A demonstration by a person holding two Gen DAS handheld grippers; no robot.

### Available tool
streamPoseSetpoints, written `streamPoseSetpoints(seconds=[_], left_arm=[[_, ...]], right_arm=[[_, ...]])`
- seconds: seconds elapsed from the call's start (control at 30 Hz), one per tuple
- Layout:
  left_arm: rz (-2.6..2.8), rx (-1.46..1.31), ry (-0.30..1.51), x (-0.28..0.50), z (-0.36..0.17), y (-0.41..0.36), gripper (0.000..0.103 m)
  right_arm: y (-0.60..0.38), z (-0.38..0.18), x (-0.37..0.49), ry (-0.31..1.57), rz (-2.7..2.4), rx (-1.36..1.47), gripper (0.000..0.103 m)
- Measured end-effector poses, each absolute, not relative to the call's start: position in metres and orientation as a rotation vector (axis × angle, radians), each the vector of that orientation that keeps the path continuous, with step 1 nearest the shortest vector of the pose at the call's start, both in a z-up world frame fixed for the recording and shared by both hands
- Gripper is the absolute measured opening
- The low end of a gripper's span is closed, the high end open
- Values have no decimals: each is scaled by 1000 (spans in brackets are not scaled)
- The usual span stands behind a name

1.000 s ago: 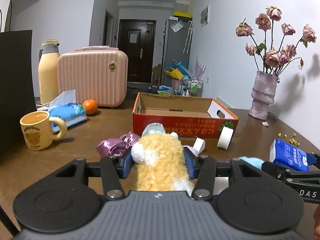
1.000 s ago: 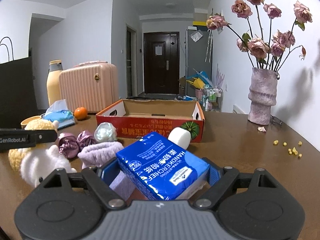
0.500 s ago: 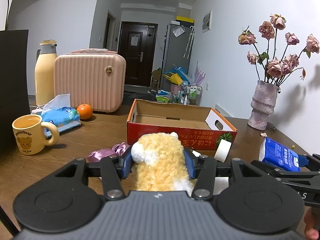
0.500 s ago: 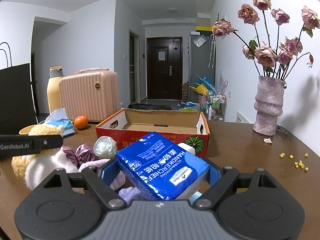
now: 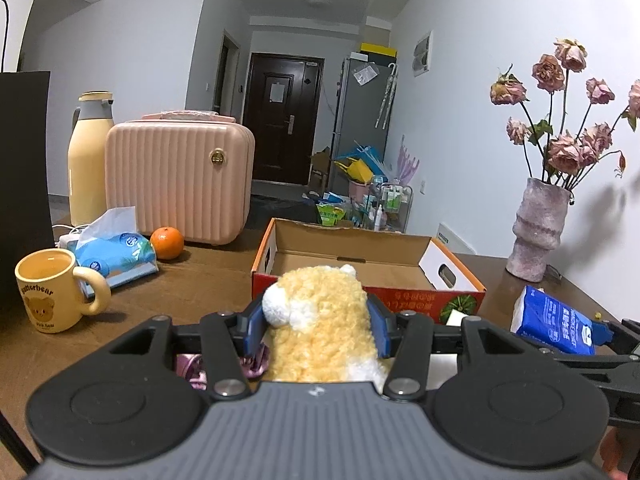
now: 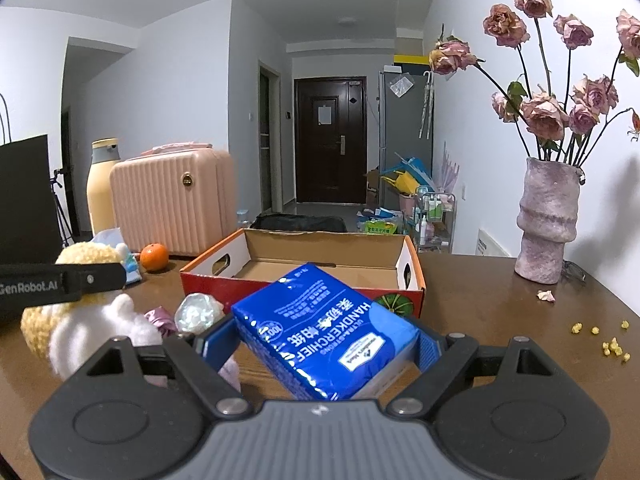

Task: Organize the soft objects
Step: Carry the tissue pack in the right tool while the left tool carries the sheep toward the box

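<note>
My left gripper (image 5: 316, 328) is shut on a yellow and white plush toy (image 5: 320, 320), lifted off the table just in front of the open red cardboard box (image 5: 452, 280). The same plush toy (image 6: 80, 320) shows at the left of the right wrist view. My right gripper (image 6: 316, 344) is shut on a blue handkerchief tissue pack (image 6: 324, 332), tilted and raised before the box (image 6: 412, 260). The pack (image 5: 556, 320) also appears at the right of the left wrist view. Purple satin scrunchies (image 5: 192, 364) and a pearly scrunchie (image 6: 196, 314) lie on the table below.
A bear mug (image 5: 48, 288), an open tissue pack (image 5: 116, 248), an orange (image 5: 167, 243), a pink case (image 5: 180, 180) and a yellow flask (image 5: 88, 160) stand at the left. A vase of dried roses (image 6: 548, 220) stands at the right, with yellow crumbs (image 6: 608, 340) nearby.
Both grippers have risen and moved toward the box with their loads; the box looks nearer and its inside shows more. The scrunchies have dropped lower in view.
</note>
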State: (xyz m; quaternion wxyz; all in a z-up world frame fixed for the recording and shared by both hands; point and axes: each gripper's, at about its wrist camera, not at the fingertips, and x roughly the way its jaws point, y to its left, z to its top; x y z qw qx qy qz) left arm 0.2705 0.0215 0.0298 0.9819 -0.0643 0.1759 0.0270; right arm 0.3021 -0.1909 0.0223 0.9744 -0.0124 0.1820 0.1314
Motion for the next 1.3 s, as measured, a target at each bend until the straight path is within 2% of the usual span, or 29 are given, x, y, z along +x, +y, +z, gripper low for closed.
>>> streamPoseSetpoints(seconds=[1.3], left_arm=[[85, -155, 331, 369, 43, 14, 52]], right_arm=[[-196, 52, 427, 326, 248, 2, 86]])
